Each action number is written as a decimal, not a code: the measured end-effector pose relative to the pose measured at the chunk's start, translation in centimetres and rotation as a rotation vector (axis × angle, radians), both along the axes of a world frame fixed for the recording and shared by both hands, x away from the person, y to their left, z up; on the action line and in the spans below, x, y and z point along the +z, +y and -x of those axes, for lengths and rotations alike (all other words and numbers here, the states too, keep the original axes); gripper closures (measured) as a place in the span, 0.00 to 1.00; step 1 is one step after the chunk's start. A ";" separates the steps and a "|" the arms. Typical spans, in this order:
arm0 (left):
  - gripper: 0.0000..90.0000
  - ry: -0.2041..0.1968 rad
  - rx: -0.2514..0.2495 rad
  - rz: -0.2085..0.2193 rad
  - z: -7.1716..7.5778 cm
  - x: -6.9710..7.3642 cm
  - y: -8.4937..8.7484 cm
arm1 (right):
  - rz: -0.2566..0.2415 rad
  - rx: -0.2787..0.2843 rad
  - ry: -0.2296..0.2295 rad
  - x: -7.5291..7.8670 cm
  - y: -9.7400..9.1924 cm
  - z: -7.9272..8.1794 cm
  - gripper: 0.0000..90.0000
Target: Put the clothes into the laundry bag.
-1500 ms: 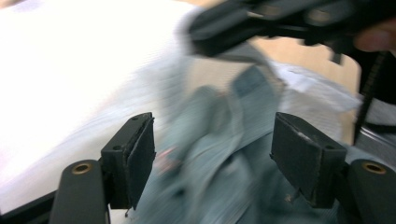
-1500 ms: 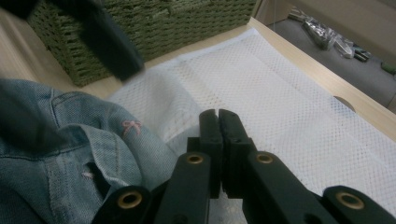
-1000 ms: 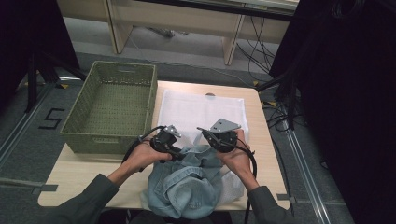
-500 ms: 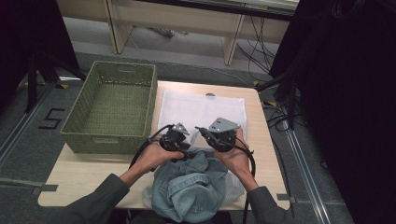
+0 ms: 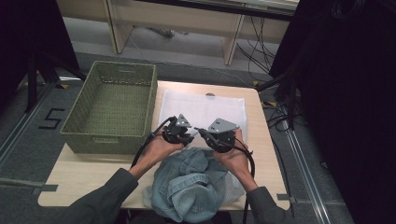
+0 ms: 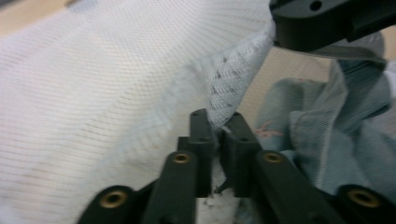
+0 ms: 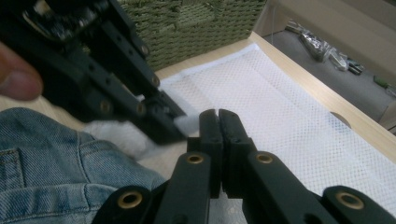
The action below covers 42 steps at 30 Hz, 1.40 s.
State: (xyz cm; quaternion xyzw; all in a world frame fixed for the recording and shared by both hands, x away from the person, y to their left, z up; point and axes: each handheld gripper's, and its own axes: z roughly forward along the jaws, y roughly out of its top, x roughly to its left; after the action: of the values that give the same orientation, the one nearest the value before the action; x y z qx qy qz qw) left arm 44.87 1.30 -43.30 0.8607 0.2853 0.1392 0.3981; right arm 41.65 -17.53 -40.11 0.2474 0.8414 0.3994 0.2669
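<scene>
Left gripper just closed, pinching white mesh bag's near edge; right gripper shut on the same edge, jeans at table's near edge.

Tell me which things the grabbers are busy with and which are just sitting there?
Busy with:
- white mesh bag, its near edge pinched by the left gripper
- right gripper, shut beside it
- denim jeans, close by

Just sitting:
- green basket
- wooden table
</scene>
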 end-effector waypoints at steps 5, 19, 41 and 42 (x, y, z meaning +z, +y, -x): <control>0.96 -0.014 -0.028 0.030 0.2 1.3 2.6 | -0.013 0.019 0.020 -0.2 0.4 0.3 1.00; 0.96 -0.003 -0.092 0.017 -0.1 2.2 4.0 | 0.005 0.242 0.221 -1.7 4.1 2.0 0.54; 0.96 -0.022 -0.136 0.036 0.8 3.7 5.2 | 0.133 0.048 0.200 -1.6 -0.6 0.3 0.94; 0.96 -0.032 -0.148 0.026 0.8 3.8 5.1 | 0.164 0.027 0.201 -2.2 -0.8 0.0 0.94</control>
State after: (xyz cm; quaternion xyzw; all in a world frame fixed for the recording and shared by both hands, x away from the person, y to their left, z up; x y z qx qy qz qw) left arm 44.02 6.44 -39.53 0.8718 0.2162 0.1196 0.4231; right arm 41.67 -18.33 -42.35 0.2522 0.8970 0.3061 0.1949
